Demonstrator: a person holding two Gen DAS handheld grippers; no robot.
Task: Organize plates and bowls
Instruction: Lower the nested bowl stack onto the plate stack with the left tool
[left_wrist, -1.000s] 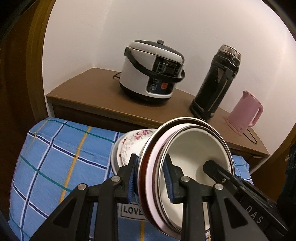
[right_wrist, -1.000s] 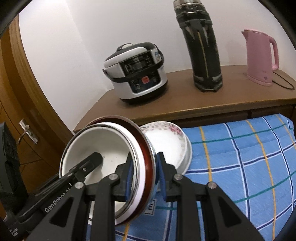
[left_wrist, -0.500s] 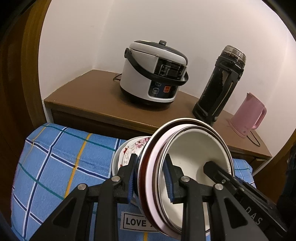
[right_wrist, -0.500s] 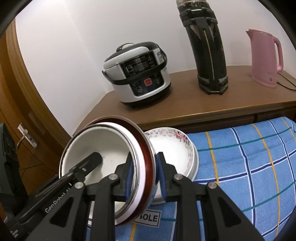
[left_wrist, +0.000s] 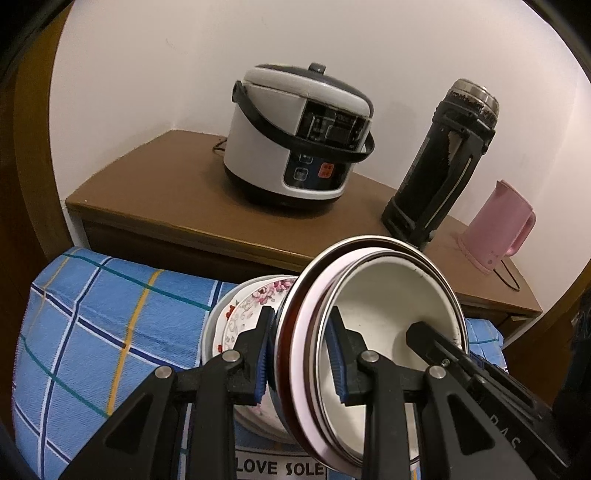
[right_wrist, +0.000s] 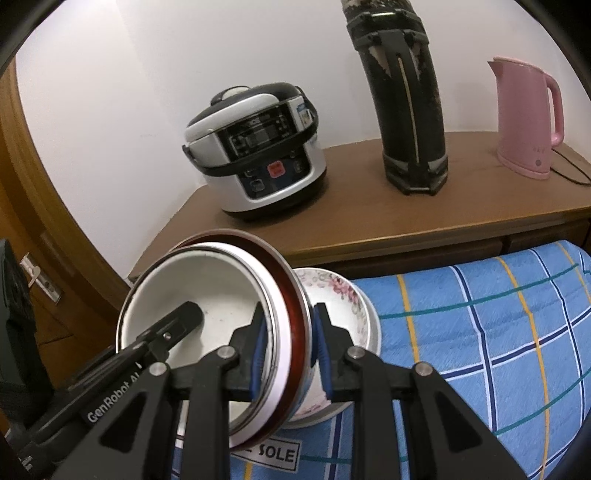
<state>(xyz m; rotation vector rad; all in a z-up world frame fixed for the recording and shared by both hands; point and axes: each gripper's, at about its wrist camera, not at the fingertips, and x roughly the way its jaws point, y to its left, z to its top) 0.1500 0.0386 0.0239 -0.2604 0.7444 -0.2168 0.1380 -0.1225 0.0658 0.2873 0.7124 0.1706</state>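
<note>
While your left gripper (left_wrist: 300, 350) pinches one rim of the tilted nested bowls (left_wrist: 391, 295), a "LOVE SOLE" label (left_wrist: 279, 468) reads below, the floral plate stack (left_wrist: 255, 299) sits behind on the blue cloth (left_wrist: 92, 314), and your right gripper (right_wrist: 286, 350), lettered "GenRobot", clamps the opposite rim.

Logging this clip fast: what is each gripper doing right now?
Left gripper: shut on the rim of the stacked bowls.
Right gripper: shut on the opposite rim of the same bowls.
</note>
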